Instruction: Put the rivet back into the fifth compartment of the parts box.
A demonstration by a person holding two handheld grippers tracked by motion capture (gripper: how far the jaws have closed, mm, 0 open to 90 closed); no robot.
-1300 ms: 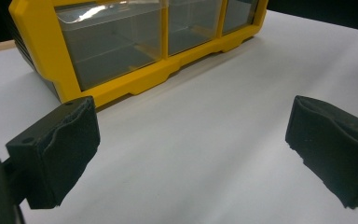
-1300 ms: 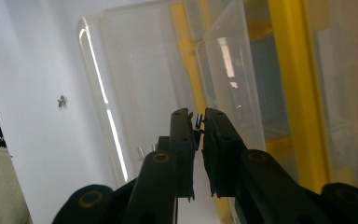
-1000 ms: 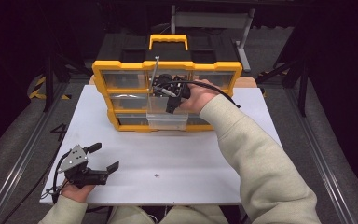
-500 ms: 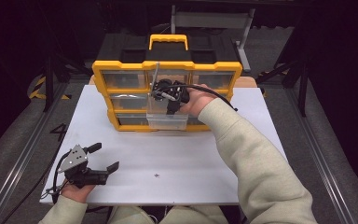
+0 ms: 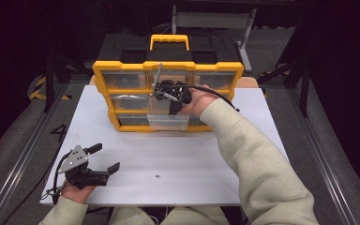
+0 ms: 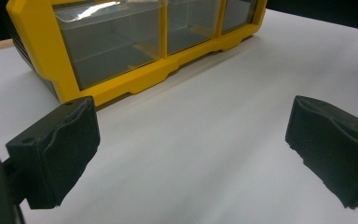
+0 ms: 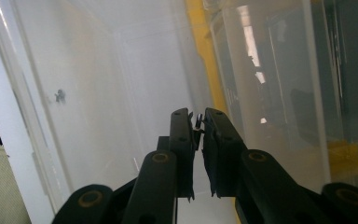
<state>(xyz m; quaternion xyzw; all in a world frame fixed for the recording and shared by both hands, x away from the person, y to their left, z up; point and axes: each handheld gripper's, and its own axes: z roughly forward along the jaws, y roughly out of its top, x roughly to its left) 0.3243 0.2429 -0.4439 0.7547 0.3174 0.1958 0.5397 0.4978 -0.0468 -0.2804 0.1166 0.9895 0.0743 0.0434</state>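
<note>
Right gripper (image 5: pixel 172 110): points down into the pulled-out clear drawer (image 5: pixel 168 122) of the yellow organizer (image 5: pixel 122 89); its jaws are nearly closed, pinching a small dark part (image 7: pixel 198 120) between the tips, too small to identify.
Left gripper (image 5: pixel 104 159): rests on the white table (image 5: pixel 192 159), jaws spread wide, nothing between them.
Organizer: ahead of the left gripper, well apart.
Small dark speck (image 5: pixel 157 176): on the table, right of the left gripper.

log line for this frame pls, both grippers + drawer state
right gripper: shut on small dark part, over pulled-out clear drawer | left gripper: open, idle on white table | yellow organizer: upright
</note>
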